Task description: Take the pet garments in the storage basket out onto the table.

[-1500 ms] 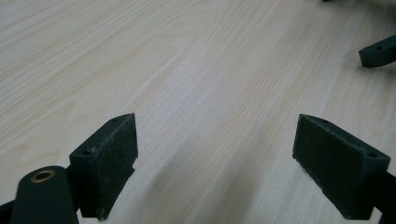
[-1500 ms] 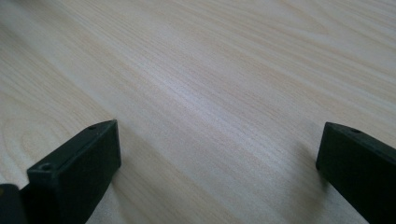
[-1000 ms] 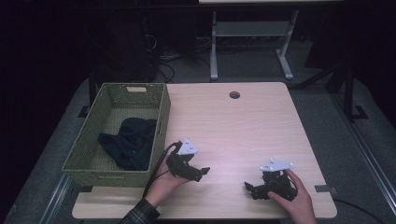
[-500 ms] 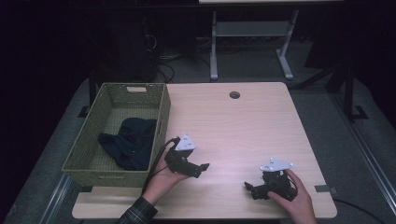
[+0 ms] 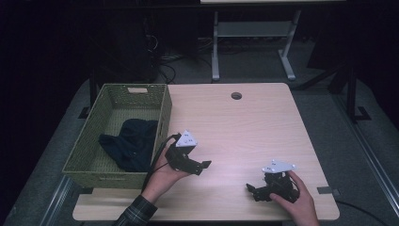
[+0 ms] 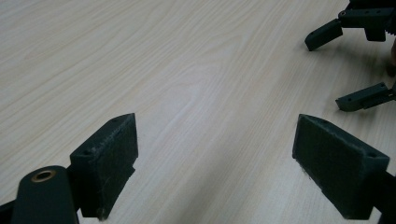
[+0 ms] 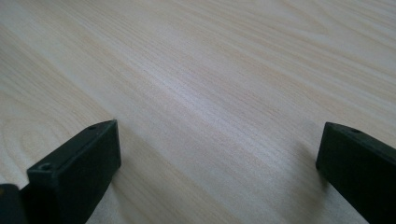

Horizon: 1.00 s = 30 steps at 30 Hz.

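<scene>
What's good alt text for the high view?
A person holds an open left hand-held gripper and right hand-held gripper low over a light wooden table. A green woven basket at the table's left holds dark cloth.

The high view looks forward and down from above the near edge, taking in the whole table (image 5: 263,127), with the basket (image 5: 89,150) at frame left and the floor beyond at the top. The left gripper view sits low and close over the wood (image 6: 187,70), looking across the table; the right gripper (image 6: 350,56) shows in its upper right corner. The right gripper view sits close and low too, facing bare tabletop (image 7: 210,70) between its jaws. All three share the table's near part.
</scene>
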Each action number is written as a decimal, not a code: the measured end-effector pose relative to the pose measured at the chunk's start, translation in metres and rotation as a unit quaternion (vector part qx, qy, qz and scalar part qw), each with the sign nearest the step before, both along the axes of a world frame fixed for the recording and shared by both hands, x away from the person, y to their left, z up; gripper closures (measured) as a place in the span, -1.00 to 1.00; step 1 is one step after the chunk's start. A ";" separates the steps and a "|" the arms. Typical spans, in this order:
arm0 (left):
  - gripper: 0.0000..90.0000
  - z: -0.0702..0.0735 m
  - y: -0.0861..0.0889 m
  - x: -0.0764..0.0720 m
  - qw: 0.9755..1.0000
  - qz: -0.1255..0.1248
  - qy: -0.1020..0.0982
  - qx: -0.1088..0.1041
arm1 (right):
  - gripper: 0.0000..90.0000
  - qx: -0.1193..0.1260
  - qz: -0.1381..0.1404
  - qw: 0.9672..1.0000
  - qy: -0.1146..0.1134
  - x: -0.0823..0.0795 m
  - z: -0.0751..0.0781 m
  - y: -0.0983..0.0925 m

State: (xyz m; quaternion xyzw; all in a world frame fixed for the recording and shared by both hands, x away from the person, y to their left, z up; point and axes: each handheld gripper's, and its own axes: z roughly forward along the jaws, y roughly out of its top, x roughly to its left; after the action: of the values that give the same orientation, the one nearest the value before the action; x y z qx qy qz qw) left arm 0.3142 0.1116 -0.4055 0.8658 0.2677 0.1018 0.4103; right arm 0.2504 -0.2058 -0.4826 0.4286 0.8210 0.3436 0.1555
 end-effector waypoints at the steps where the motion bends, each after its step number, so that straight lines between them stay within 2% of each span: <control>1: -0.70 0.001 0.000 0.000 1.000 0.000 -0.001 -0.004 | -1.00 0.000 0.000 1.000 0.000 0.000 0.000 0.000; 4: -0.70 0.006 0.000 0.001 1.000 -0.001 -0.004 0.002 | -1.00 0.000 0.000 1.000 0.000 0.000 0.000 0.000; 11: -0.70 0.016 0.001 0.003 1.000 -0.003 -0.004 -0.006 | -1.00 0.000 0.000 1.000 0.000 0.000 0.000 0.000; 22: -0.69 0.031 0.005 0.008 1.000 -0.013 -0.007 -0.002 | -1.00 0.000 0.000 1.000 0.000 0.000 0.000 0.000; 30: -0.69 0.041 0.011 0.014 1.000 -0.011 0.003 -0.004 | -1.00 0.000 0.000 1.000 0.000 0.000 0.000 0.000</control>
State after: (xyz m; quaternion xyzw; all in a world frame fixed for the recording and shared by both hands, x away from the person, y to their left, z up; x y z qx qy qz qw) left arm 0.3285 0.1227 -0.3642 0.8675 0.2596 0.0938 0.4138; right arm 0.2504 -0.2058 -0.4826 0.4288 0.8209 0.3437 0.1556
